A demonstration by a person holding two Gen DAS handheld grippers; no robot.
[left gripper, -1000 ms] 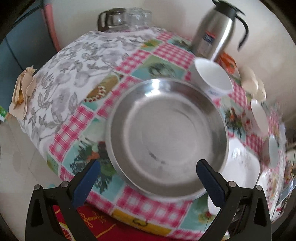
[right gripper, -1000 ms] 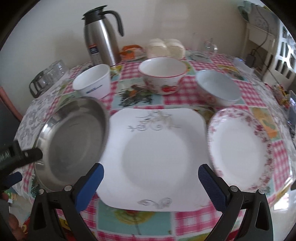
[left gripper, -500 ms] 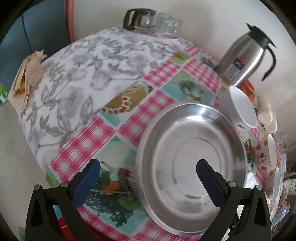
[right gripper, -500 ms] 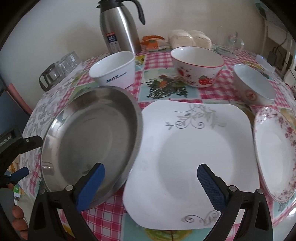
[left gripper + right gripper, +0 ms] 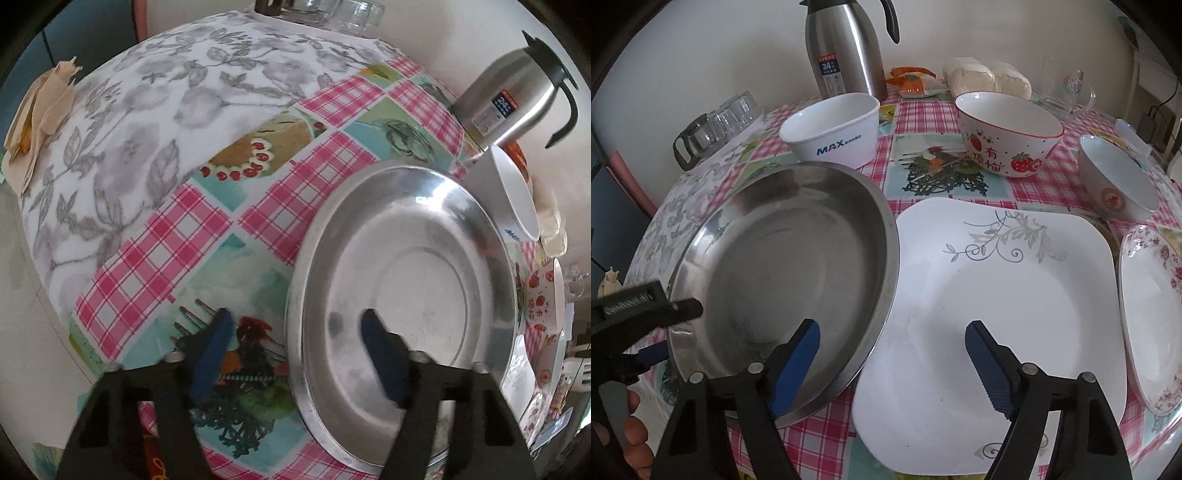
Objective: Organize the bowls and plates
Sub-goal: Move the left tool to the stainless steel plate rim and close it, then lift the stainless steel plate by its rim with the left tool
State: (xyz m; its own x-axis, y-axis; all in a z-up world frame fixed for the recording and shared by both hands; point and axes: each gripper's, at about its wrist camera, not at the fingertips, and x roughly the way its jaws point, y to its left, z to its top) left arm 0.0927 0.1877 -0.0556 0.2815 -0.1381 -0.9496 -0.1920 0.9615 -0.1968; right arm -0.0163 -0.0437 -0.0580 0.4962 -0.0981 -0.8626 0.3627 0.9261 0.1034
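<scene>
A round steel plate (image 5: 402,280) lies on the checked tablecloth; its right edge overlaps a white square plate (image 5: 993,295). My left gripper (image 5: 295,350) is open and straddles the steel plate's near-left rim, one finger inside the plate, one outside. It shows at the left of the right wrist view (image 5: 653,328). My right gripper (image 5: 892,363) is open, straddling the steel plate's right rim (image 5: 890,280) where it meets the square plate. A floral plate (image 5: 1152,317) lies right. A white MAX bowl (image 5: 831,127), a strawberry bowl (image 5: 1008,134) and a small white bowl (image 5: 1115,181) stand behind.
A steel thermos (image 5: 846,48) stands at the back by the wall, with food packets (image 5: 982,79) and a glass mug (image 5: 1067,88) to its right. A rack of glasses (image 5: 716,125) sits back left. The table's left edge (image 5: 62,288) drops off close to my left gripper.
Both grippers have narrowed from wide open and moved in on the steel plate. The left one now straddles its left rim, the right one its right rim.
</scene>
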